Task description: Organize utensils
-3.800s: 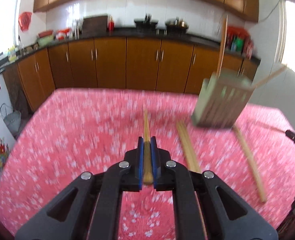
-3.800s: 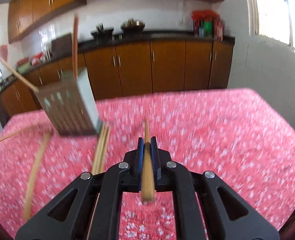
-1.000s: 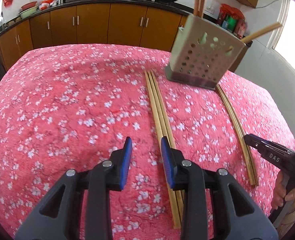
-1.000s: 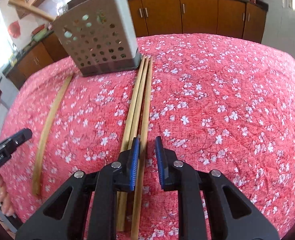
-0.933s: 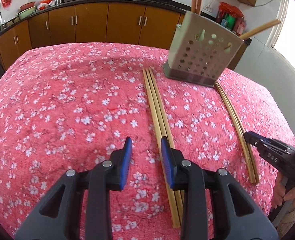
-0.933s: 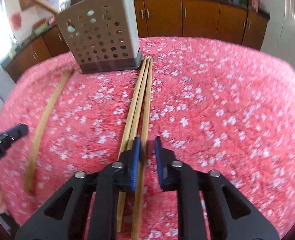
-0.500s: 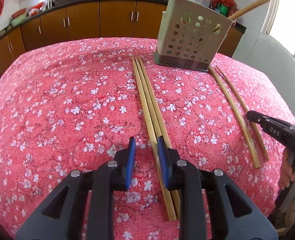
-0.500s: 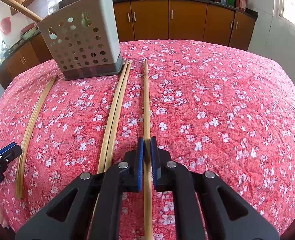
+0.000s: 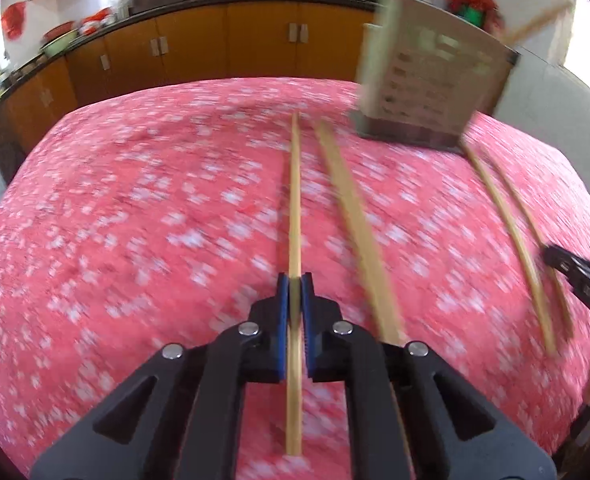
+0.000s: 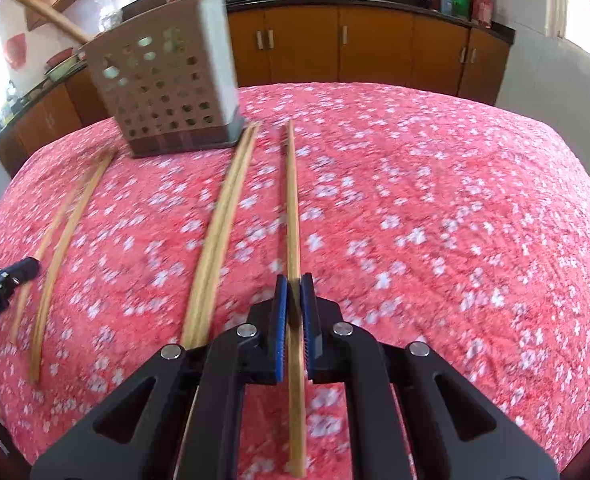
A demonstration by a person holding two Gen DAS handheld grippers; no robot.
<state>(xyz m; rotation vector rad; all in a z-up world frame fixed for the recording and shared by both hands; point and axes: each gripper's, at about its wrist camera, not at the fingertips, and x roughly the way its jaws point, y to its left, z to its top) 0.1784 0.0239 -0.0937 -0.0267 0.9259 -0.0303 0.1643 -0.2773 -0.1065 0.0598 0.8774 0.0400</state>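
My left gripper (image 9: 294,286) is shut on a wooden chopstick (image 9: 294,200) that points ahead over the red floral tablecloth. My right gripper (image 10: 294,286) is shut on another chopstick (image 10: 292,200). A perforated grey utensil holder (image 9: 427,80) stands far right in the left wrist view and far left in the right wrist view (image 10: 167,84), with chopsticks sticking out of its top. Loose chopsticks (image 9: 359,232) lie beside the held one, and a further pair (image 9: 511,240) lies to the right. In the right wrist view the loose chopsticks (image 10: 219,232) lie left of the held one.
The table (image 10: 455,220) is covered in a red cloth with white flowers. Brown kitchen cabinets (image 9: 215,52) and a dark counter with pots run behind it. The other gripper's tip (image 9: 575,276) shows at the right edge; in the right wrist view it shows at the left edge (image 10: 3,284).
Both grippers have closed, each on one chopstick from the middle bundle, and the held chopsticks have separated from the ones left lying. Both views have shifted and blurred.
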